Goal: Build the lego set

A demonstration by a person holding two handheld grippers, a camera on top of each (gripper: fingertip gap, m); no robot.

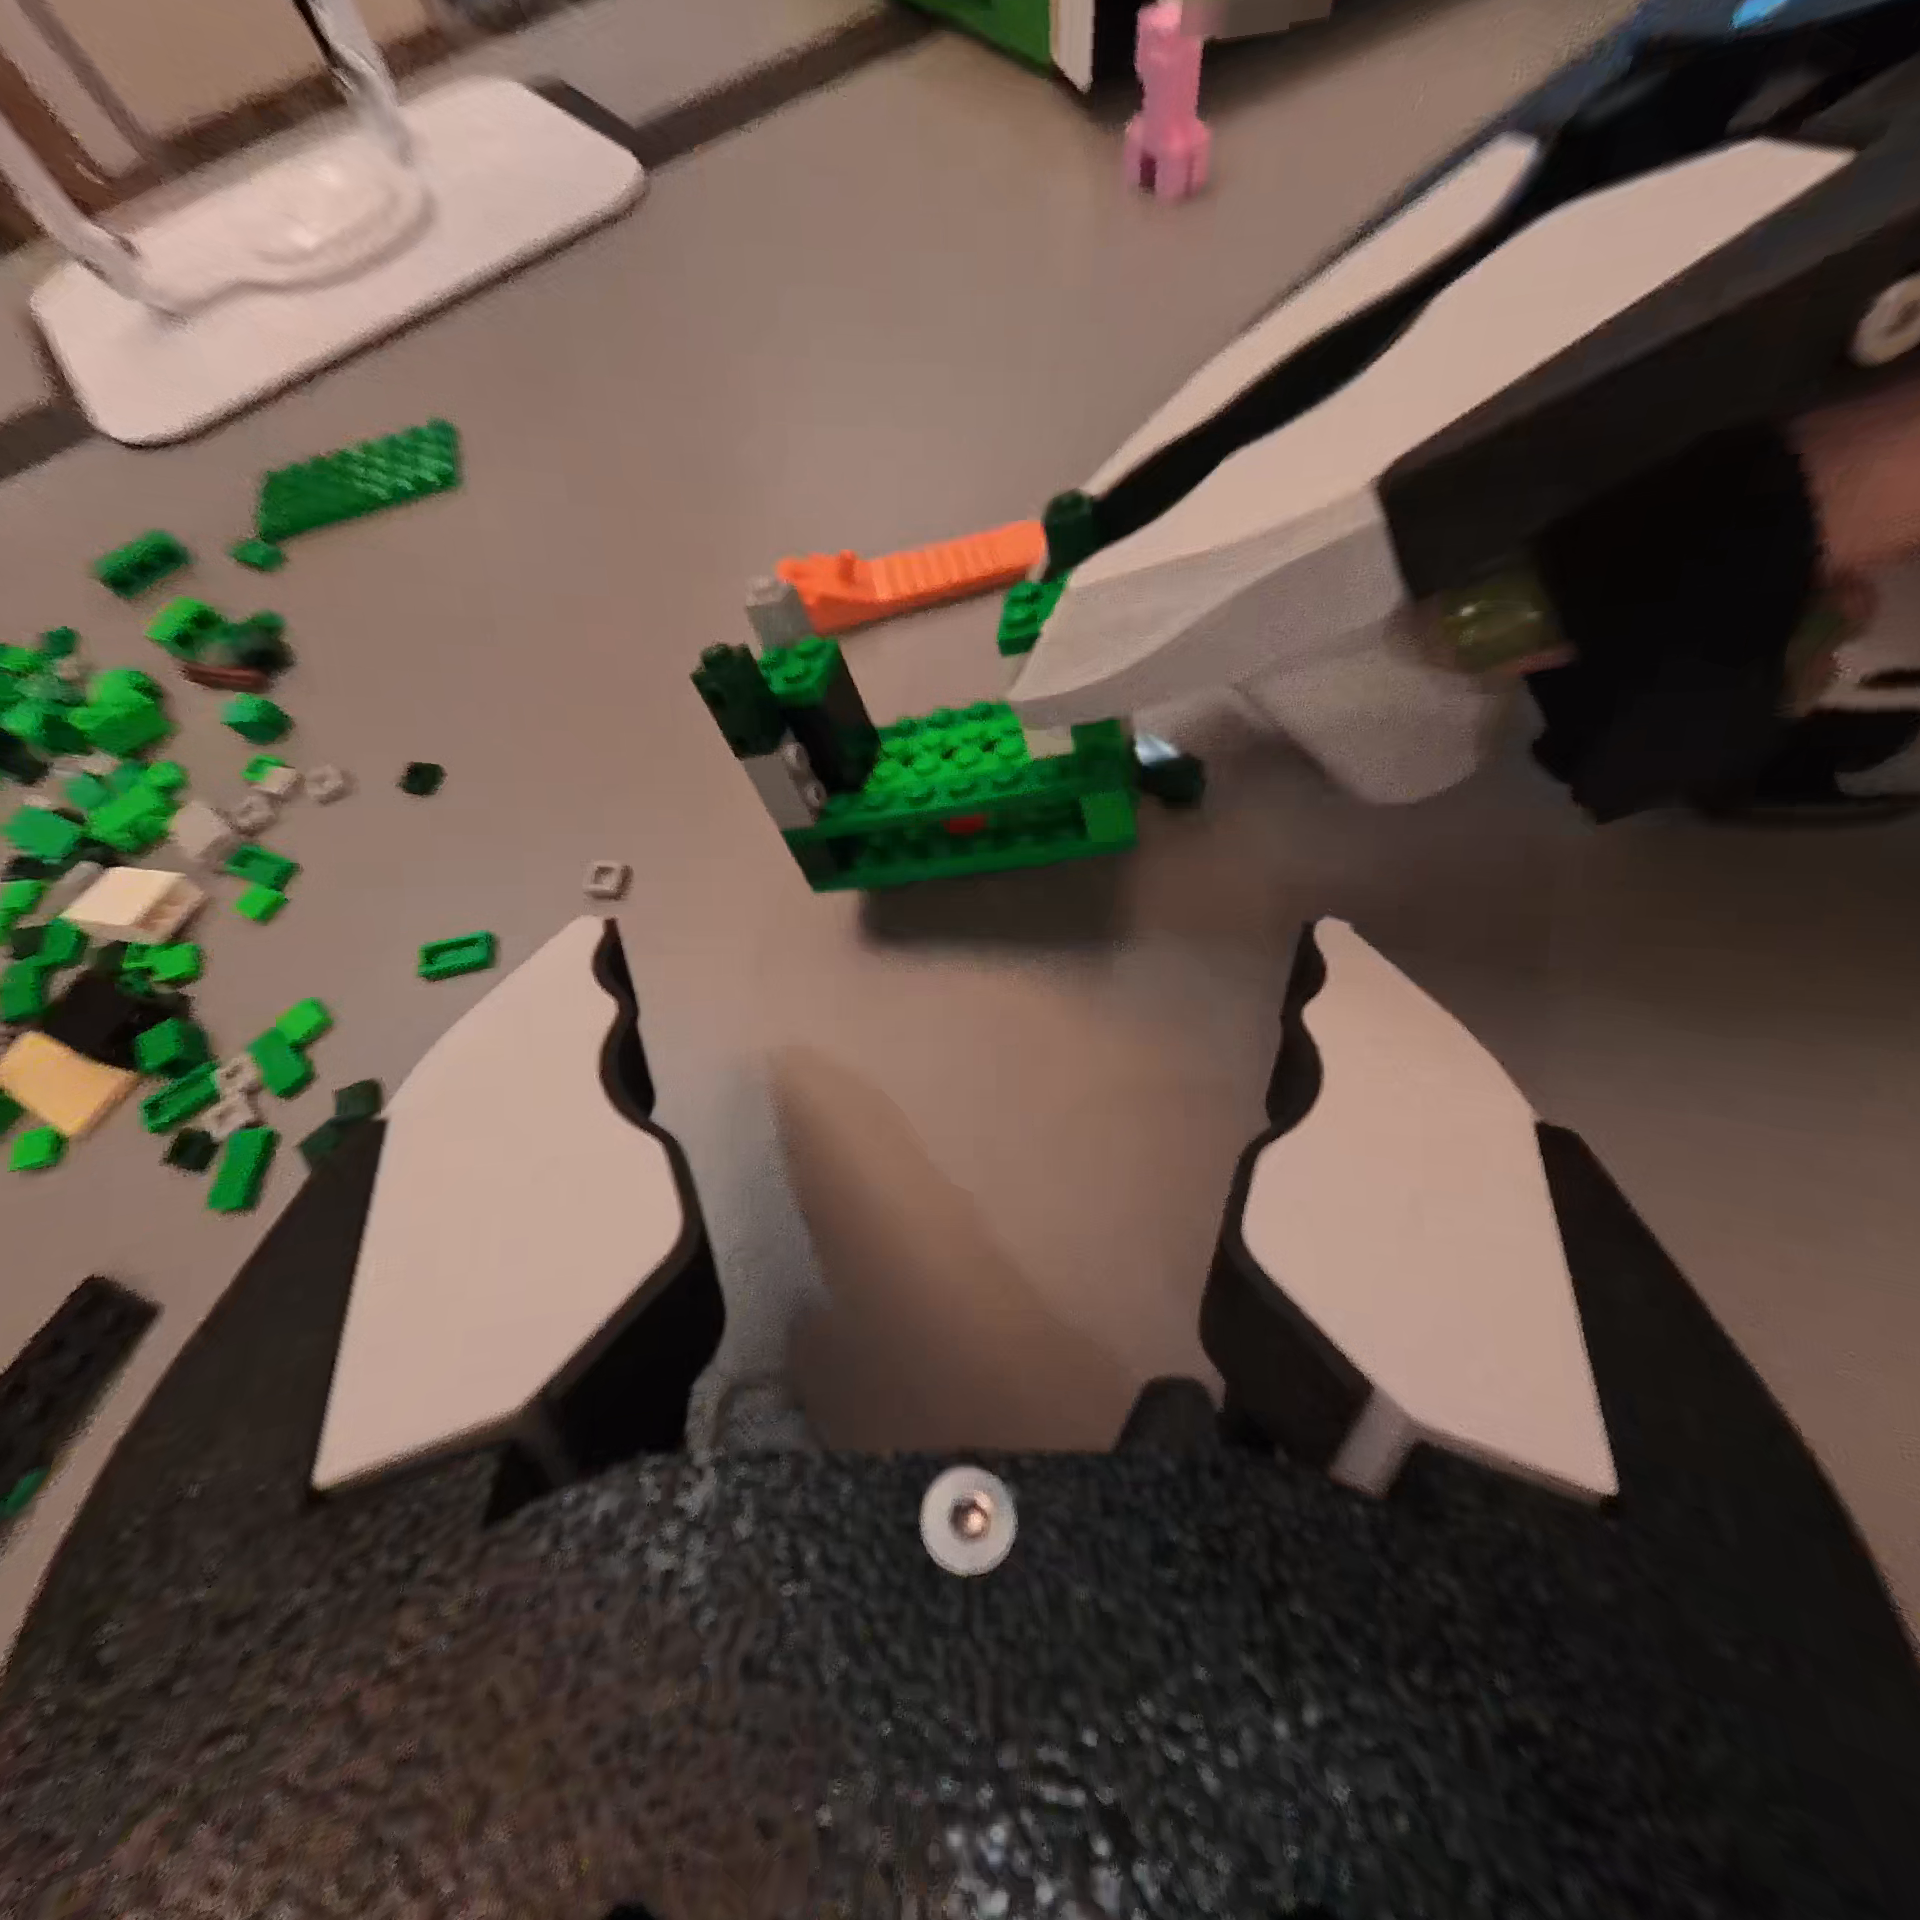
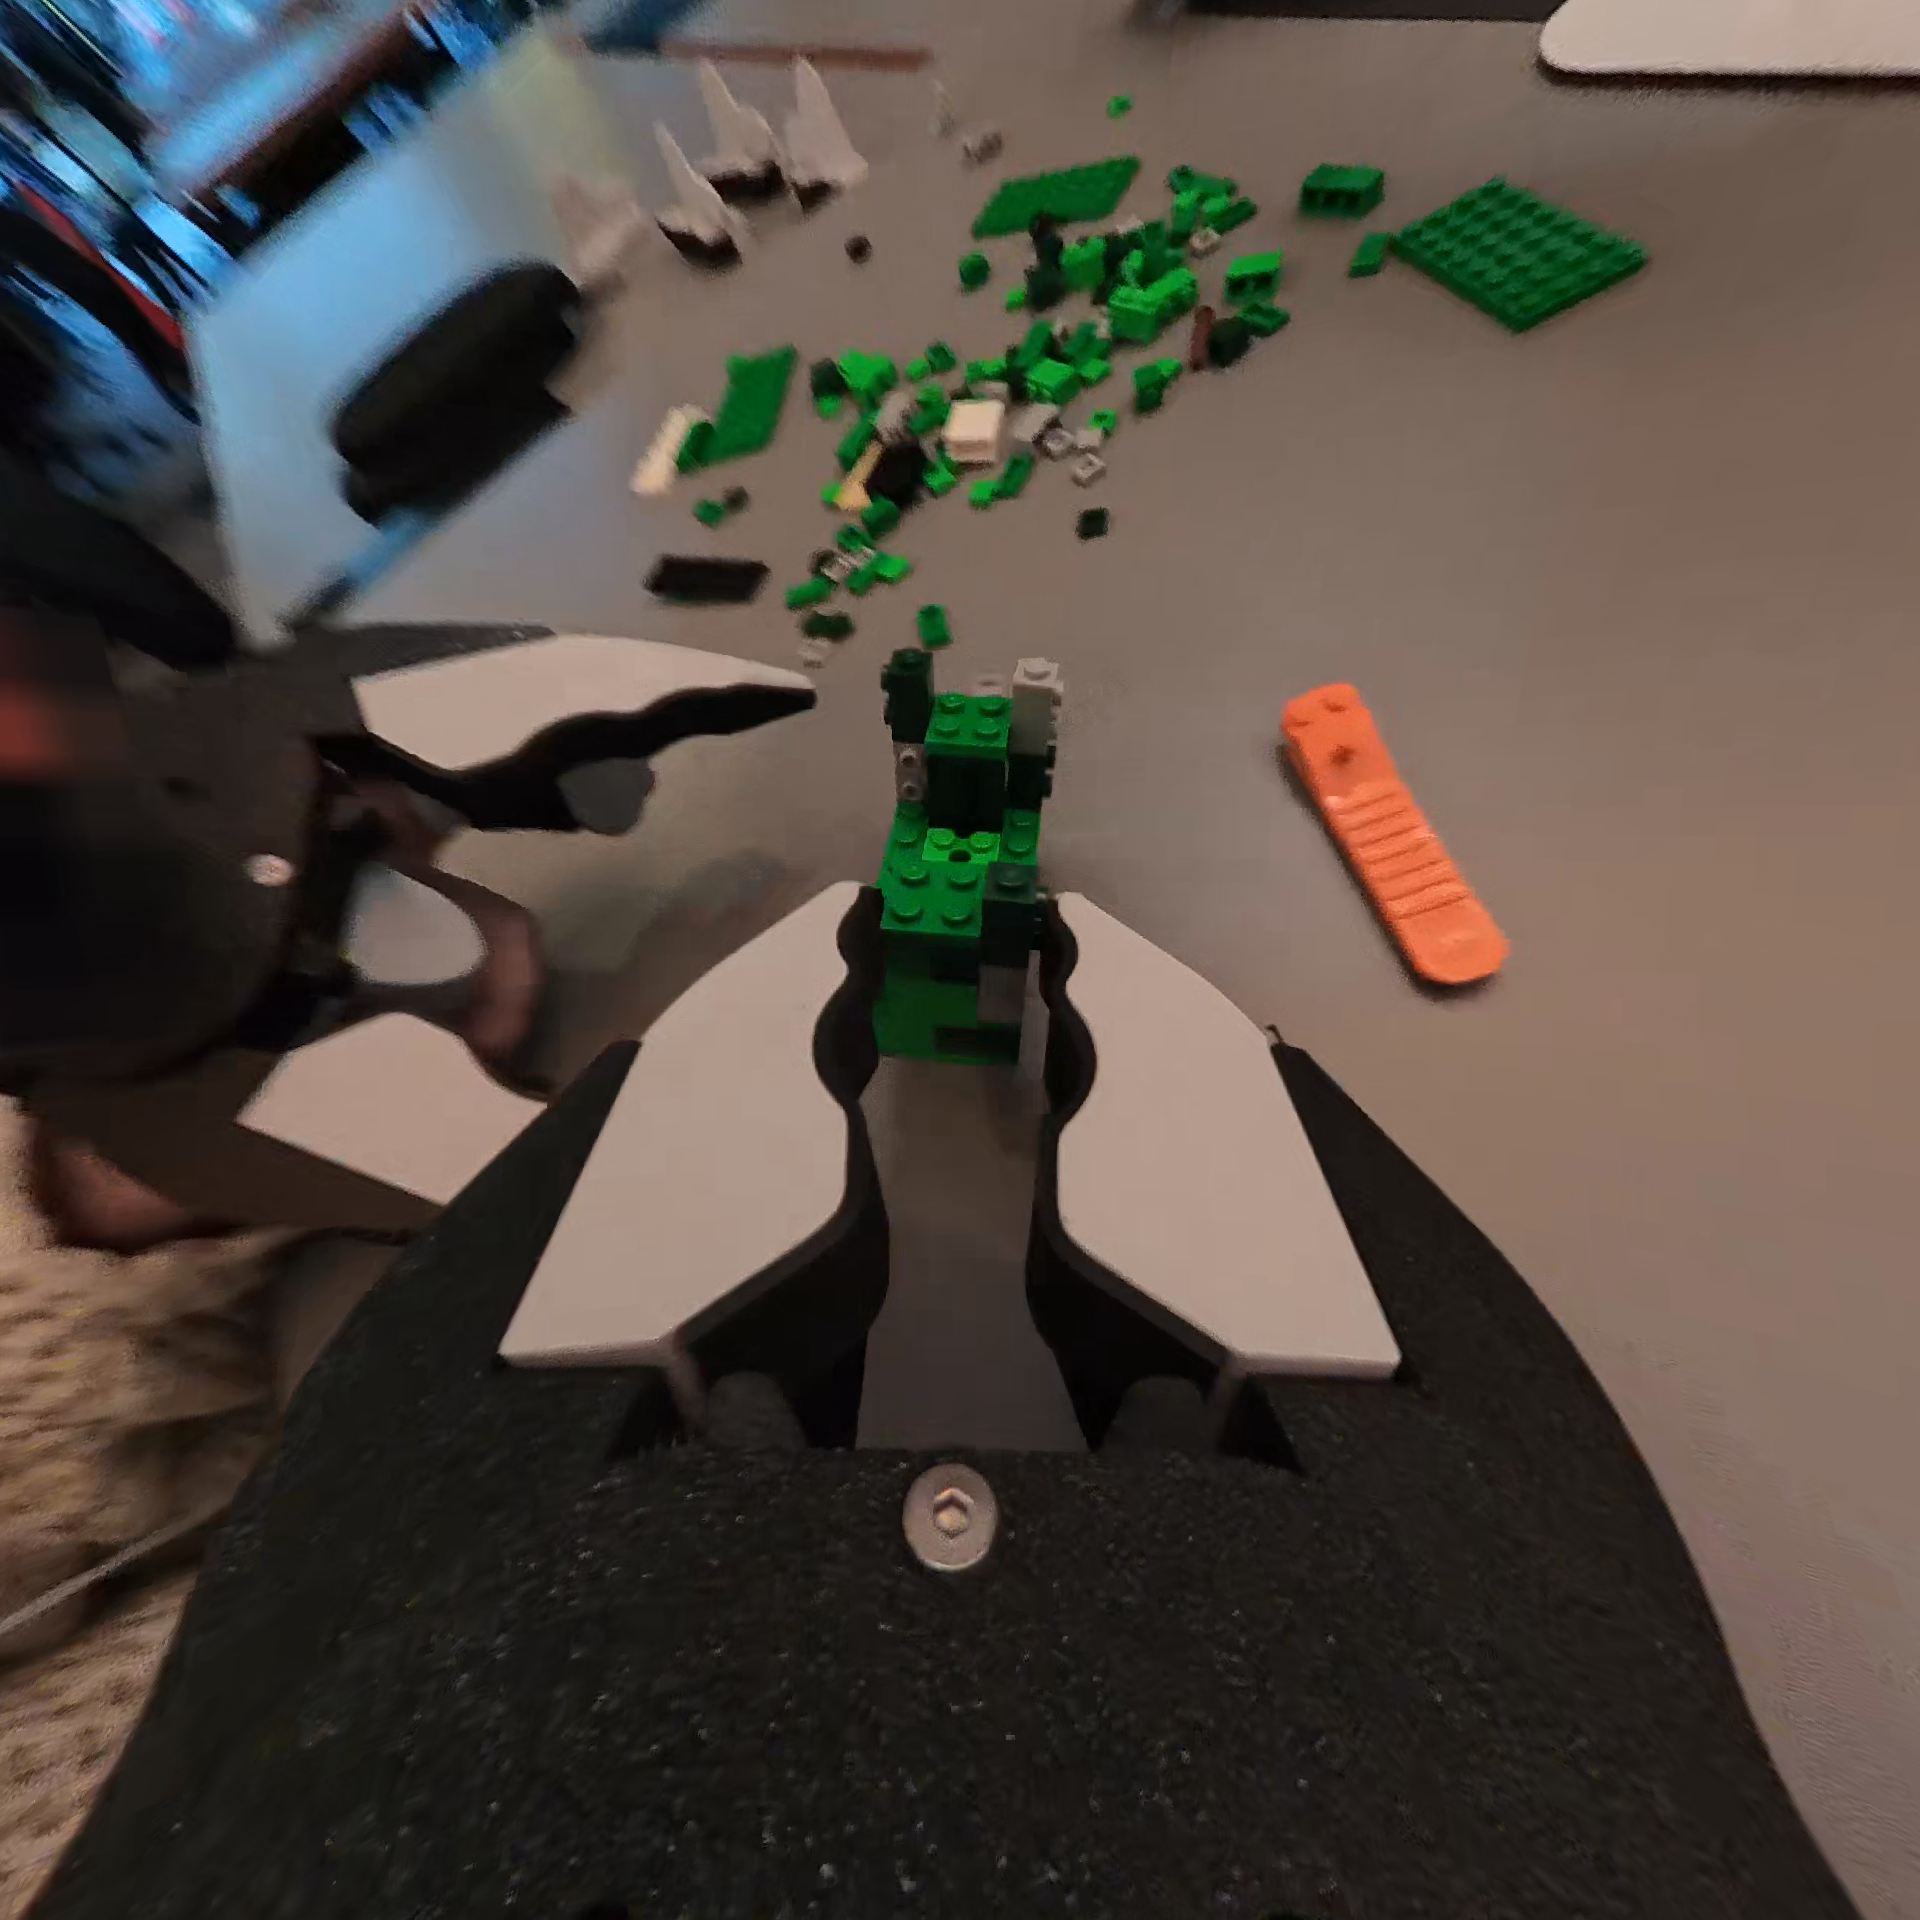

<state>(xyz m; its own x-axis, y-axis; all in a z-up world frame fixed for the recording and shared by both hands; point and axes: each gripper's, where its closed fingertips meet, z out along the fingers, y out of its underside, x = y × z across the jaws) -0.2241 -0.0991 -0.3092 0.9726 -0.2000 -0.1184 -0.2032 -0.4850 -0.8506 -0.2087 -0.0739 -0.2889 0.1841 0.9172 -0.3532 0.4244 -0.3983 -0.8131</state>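
Green lego build (image 2: 961,894) between right tongs (image 2: 951,971), left tongs (image 1: 956,935) empty.

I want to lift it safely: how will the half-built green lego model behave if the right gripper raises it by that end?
The lego model is probably light and stiff. Its tall columns sit at the far end, away from the right gripper, so it may droop. The thin grey column could snap off if bumped.

Right gripper (image 2: 951,925): fingers closed on the near end of the green lego build (image 2: 961,883).
Left gripper (image 2: 582,790): at left, jaws spread, empty.
Orange brick separator (image 2: 1392,831): flat on table (image 2: 1558,1143), right of build.
Loose bricks (image 2: 1039,364): scattered beyond.
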